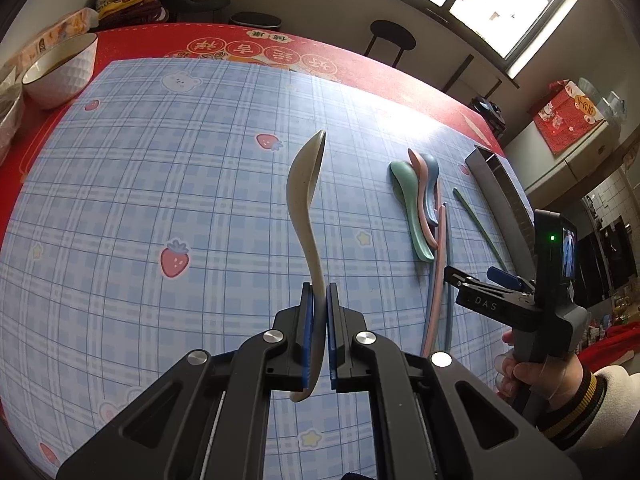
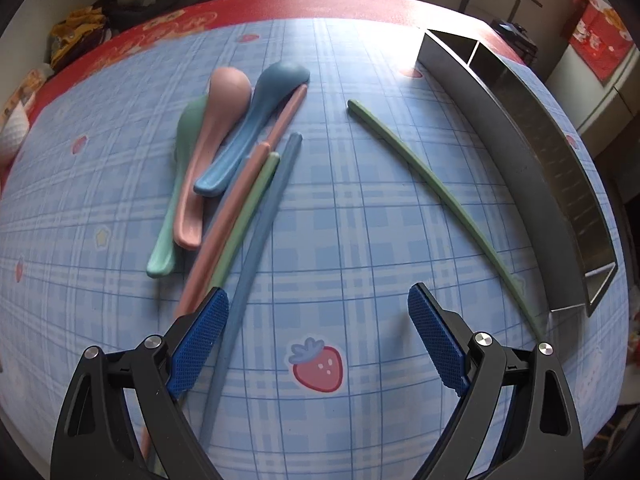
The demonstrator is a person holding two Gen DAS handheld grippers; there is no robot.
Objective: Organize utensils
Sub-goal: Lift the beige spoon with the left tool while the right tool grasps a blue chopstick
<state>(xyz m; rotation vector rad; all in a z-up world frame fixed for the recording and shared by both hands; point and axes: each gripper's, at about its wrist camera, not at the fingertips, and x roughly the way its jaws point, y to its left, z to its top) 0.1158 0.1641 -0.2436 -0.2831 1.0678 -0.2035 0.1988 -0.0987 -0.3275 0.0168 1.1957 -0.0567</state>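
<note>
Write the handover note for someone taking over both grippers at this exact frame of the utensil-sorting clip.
Left gripper: shut on the cream spoon, held above the mat, bowl end pointing away.
Right gripper: open, empty, hovering low over the table between the blue chopstick and the lone green chopstick.
On the mat: green spoon, pink spoon and blue spoon overlapping, with pink chopsticks and another green chopstick beside them.
Metal organizer: the compartments that show look empty.
Done: nothing stowed as far as shown. Left: all of it.
</note>
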